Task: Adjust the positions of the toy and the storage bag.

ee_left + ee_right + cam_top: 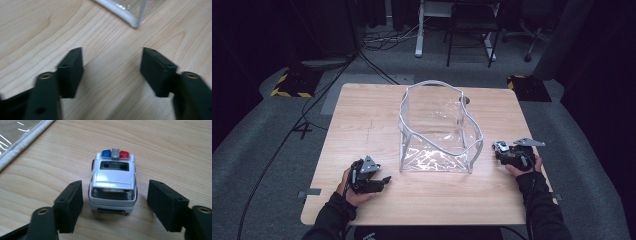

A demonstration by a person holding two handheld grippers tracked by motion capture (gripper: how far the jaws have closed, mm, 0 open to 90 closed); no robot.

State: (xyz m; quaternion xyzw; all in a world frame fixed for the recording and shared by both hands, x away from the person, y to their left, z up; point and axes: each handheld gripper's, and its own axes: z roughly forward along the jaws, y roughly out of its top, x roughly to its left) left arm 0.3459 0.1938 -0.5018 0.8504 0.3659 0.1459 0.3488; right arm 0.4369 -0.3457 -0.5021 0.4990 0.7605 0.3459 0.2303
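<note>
White toy police car (pixel 113 186) upright on table (pixel 175 150), nose away from right gripper (pixel 113 205), lengthwise between parted, untouching fingers (pixel 68 203).

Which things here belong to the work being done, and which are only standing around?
Belonging to the work:
- toy police car, between the open fingers of the right gripper
- clear plastic bag, standing open on the table
- left gripper, open over bare wood

Only standing around:
- chair on the floor behind
- floor cables
</note>
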